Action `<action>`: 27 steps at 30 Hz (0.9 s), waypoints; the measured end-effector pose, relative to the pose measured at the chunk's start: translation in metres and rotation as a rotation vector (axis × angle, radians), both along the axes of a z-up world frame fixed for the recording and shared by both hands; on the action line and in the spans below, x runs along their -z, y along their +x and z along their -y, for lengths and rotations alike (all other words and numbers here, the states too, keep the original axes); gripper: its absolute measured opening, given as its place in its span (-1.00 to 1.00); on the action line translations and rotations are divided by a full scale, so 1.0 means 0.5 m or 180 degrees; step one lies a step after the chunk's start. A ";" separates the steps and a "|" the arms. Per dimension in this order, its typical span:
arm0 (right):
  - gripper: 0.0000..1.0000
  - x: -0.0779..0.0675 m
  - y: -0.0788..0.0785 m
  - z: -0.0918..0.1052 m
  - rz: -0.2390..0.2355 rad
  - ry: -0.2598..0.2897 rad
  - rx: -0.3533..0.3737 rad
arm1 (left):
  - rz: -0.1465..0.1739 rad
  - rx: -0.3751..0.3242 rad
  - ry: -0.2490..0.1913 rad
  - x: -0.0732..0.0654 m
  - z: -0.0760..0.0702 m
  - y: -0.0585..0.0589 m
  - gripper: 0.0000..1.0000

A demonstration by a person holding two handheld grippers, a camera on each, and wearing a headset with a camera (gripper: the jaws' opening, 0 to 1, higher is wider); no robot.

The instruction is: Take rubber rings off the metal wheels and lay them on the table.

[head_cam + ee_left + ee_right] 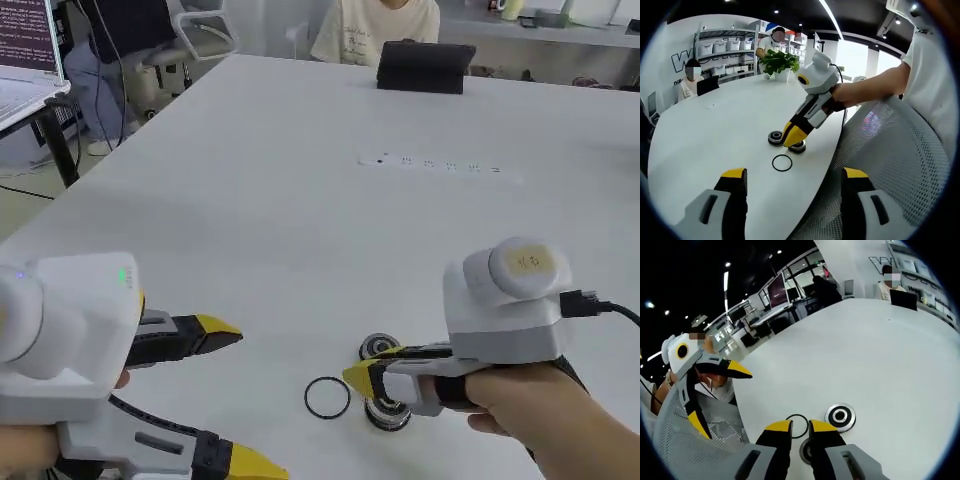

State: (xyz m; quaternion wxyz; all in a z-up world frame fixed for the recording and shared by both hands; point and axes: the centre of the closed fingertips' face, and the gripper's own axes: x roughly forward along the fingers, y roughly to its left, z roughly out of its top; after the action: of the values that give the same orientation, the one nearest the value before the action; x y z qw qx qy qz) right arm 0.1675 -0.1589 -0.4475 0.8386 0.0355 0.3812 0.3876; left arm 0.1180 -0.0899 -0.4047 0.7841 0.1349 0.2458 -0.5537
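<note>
One ring (327, 397) lies flat on the bench (300, 200) beside the near wheel (386, 418), where your right tool (800, 429) sits almost closed and your left tool (795, 172) gapes apart; rings look thin, light, stretchy, so pinch the next one at the wheel's rim.

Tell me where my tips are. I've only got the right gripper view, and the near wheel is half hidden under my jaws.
Observer: From the left gripper view, the right gripper has its tips down at the near wheel, jaws all but shut.
Operator: Left gripper in the way?
Observer: No. The left gripper is wide open, short of the loose rubber ring, which lies flat between it and the wheels.
Operator: Anything further out?
Observer: Head view shows a white power strip lying beyond the far wheel.
</note>
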 end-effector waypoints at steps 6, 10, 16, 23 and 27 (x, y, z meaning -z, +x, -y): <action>-0.77 -0.033 0.004 0.001 0.0025 0.0157 0.0069 | 0.0004 0.0015 0.0006 0.000 0.001 -0.001 0.48; -0.76 -0.059 0.009 0.005 0.0144 0.0165 0.0057 | -0.0002 0.0027 0.0004 0.000 0.002 -0.002 0.48; -0.71 -0.099 0.014 0.023 0.0327 0.0149 0.0018 | 0.0007 0.0072 0.0026 0.000 0.005 -0.007 0.48; -0.71 -0.131 0.019 0.061 0.0364 0.0313 0.0193 | 0.0010 0.0092 -0.0004 -0.003 0.008 -0.008 0.48; -0.71 -0.132 0.016 0.085 0.0385 0.0257 0.0221 | 0.0011 0.0119 -0.0004 -0.003 0.009 -0.011 0.48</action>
State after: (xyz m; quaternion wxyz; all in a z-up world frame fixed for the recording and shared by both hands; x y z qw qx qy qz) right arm 0.1754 -0.2013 -0.3814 0.8709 0.0591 0.3124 0.3748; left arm 0.1125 -0.0946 -0.4033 0.7741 0.1399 0.2415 -0.5682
